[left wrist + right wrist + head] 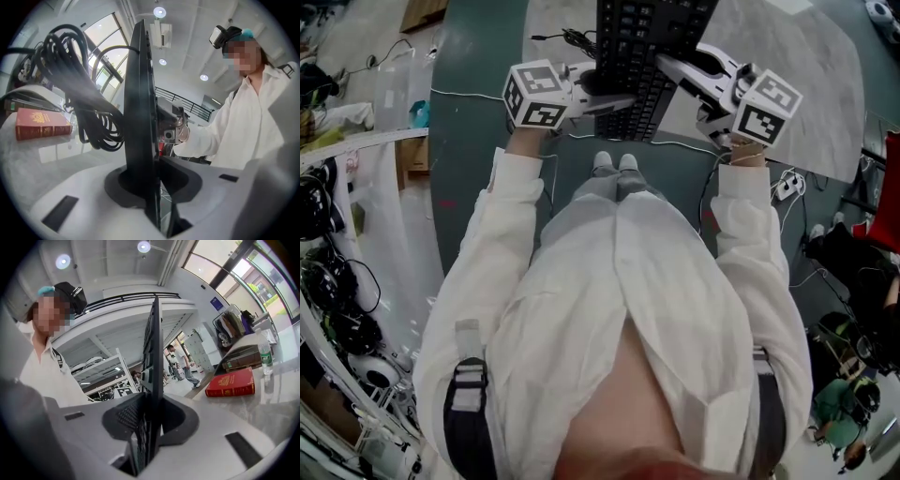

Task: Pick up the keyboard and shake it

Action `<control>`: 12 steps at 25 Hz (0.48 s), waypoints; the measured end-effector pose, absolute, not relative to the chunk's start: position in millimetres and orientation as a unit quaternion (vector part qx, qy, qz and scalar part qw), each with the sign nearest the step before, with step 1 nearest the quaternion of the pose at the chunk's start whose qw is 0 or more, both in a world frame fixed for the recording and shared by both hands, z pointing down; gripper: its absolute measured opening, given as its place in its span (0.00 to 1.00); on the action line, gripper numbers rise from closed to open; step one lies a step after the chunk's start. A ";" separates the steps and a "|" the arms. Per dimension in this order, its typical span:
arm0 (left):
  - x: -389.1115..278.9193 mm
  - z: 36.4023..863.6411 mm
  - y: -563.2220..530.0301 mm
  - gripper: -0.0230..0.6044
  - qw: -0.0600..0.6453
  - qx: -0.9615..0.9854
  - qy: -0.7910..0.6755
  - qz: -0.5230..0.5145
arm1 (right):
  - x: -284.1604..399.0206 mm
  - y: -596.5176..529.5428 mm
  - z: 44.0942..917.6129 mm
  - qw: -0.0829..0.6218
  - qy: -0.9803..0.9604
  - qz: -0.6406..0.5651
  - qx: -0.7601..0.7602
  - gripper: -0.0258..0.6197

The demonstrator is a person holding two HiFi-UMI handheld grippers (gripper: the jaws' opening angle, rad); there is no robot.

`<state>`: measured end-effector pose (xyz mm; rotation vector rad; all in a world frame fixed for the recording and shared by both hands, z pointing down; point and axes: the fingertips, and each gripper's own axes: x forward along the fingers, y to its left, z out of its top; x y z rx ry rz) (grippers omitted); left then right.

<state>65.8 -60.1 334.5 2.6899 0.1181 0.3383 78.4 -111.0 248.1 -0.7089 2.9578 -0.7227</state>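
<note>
Keyboard (642, 47): black, held up over the worktop (806, 84), cable (79, 65) bunched alongside. Left gripper (614, 101) clamped on one side, right gripper (668, 66) on the other. Red book (229, 383) on worktop.

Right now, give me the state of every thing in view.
keyboard: turned on edge, held at both ends.
left gripper: shut on the keyboard.
right gripper: shut on the keyboard.
cable: bunched in loops beside the keyboard.
red book: closed, lying flat on the table.
bottle: upright on the table.
</note>
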 end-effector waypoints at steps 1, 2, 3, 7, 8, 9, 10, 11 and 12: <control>64.7 338.3 -60.5 0.18 0.219 0.967 0.043 0.123 | 77.6 -112.3 252.7 0.007 0.944 -0.237 -0.229 0.17; 63.9 342.5 -60.2 0.18 0.226 0.965 0.042 0.124 | 77.2 -112.9 257.7 0.007 0.942 -0.244 -0.232 0.17; 63.2 347.0 -59.3 0.19 0.233 0.963 0.042 0.126 | 76.9 -112.9 263.1 0.008 0.939 -0.252 -0.234 0.18; 61.3 366.3 -56.8 0.20 0.261 0.956 0.038 0.132 | 76.6 -114.1 285.8 0.008 0.930 -0.281 -0.237 0.17; 61.5 370.1 -57.8 0.20 0.267 0.954 0.036 0.133 | 77.1 -115.8 290.3 0.008 0.928 -0.287 -0.238 0.17; 61.9 373.5 -59.3 0.20 0.272 0.952 0.034 0.134 | 77.7 -117.9 294.4 0.009 0.926 -0.292 -0.239 0.18; 62.1 377.0 -60.9 0.20 0.277 0.951 0.032 0.136 | 78.3 -119.9 298.4 0.011 0.924 -0.298 -0.239 0.17; 62.2 381.0 -62.2 0.21 0.282 0.949 0.029 0.137 | 78.7 -121.5 302.8 0.013 0.922 -0.303 -0.240 0.17; 62.2 385.4 -63.0 0.21 0.287 0.948 0.026 0.139 | 79.2 -122.5 307.6 0.014 0.920 -0.309 -0.240 0.17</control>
